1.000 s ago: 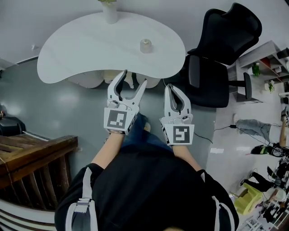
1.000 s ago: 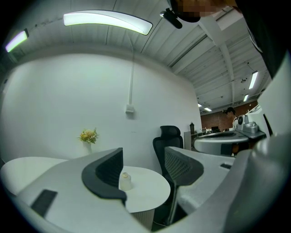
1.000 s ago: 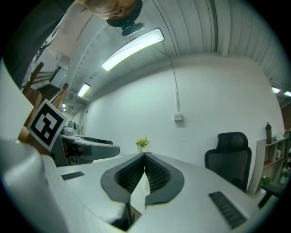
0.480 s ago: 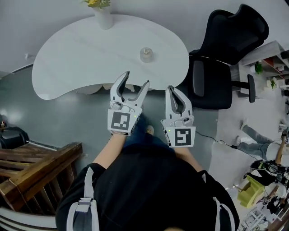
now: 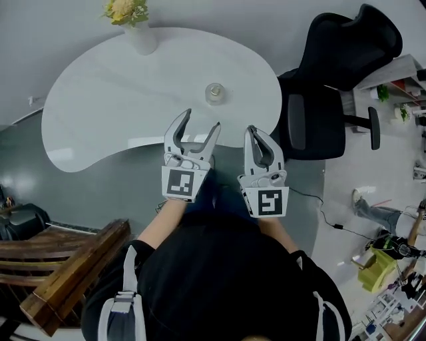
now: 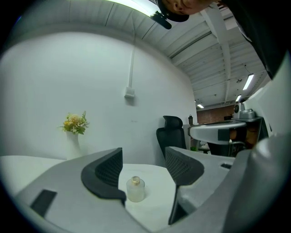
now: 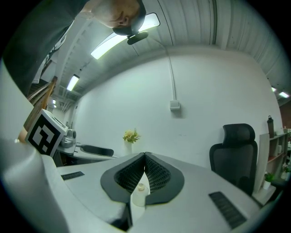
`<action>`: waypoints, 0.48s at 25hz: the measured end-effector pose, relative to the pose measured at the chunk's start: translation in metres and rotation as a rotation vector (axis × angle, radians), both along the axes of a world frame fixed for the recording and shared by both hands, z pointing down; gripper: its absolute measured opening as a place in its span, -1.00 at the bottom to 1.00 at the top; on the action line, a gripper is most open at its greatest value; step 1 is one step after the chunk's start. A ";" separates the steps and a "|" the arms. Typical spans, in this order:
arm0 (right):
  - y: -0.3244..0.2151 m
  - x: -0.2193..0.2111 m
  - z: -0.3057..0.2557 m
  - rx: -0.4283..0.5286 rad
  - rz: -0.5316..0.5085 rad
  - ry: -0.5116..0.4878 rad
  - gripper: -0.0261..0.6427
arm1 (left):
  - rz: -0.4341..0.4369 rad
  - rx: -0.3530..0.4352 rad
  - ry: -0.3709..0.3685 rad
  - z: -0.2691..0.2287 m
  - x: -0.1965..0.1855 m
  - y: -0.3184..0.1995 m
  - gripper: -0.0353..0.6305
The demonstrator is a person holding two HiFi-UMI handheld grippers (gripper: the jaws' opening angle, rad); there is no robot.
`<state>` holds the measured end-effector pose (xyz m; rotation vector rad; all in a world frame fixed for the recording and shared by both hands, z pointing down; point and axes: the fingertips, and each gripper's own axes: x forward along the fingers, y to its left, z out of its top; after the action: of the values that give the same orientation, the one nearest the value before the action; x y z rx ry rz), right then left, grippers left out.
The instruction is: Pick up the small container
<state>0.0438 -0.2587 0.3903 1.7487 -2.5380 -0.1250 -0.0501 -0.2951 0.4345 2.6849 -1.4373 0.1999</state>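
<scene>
The small container (image 5: 214, 93), a frosted glass bottle with a pale cap, stands on the white curved table (image 5: 120, 100) near its right end. My left gripper (image 5: 201, 121) hangs at the table's near edge with its jaws open and empty, short of the bottle. In the left gripper view the container (image 6: 135, 189) shows between the open jaws of the left gripper (image 6: 143, 163), still well ahead of them. My right gripper (image 5: 253, 131) is shut with nothing in it, to the right. In the right gripper view the right gripper (image 7: 145, 157) is shut, with the container (image 7: 140, 195) far off below the tips.
A white vase of yellow flowers (image 5: 130, 20) stands at the table's far left. A black office chair (image 5: 336, 73) sits right of the table. Wooden steps (image 5: 60, 266) lie at the lower left, and cables and clutter (image 5: 389, 243) on the floor at the right.
The person has stepped closer: the table has slid toward the grippers, and the left jaws now reach its near edge. Both grippers keep the same jaw positions.
</scene>
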 end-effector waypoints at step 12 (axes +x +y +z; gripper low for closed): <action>-0.030 0.004 0.029 -0.099 -0.050 0.072 -0.86 | -0.005 -0.083 -0.023 0.048 0.011 -0.040 -0.02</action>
<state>0.0482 -0.2888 0.4193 1.6165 -2.4924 -0.0618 -0.0392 -0.3348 0.4830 2.6210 -1.4097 0.2840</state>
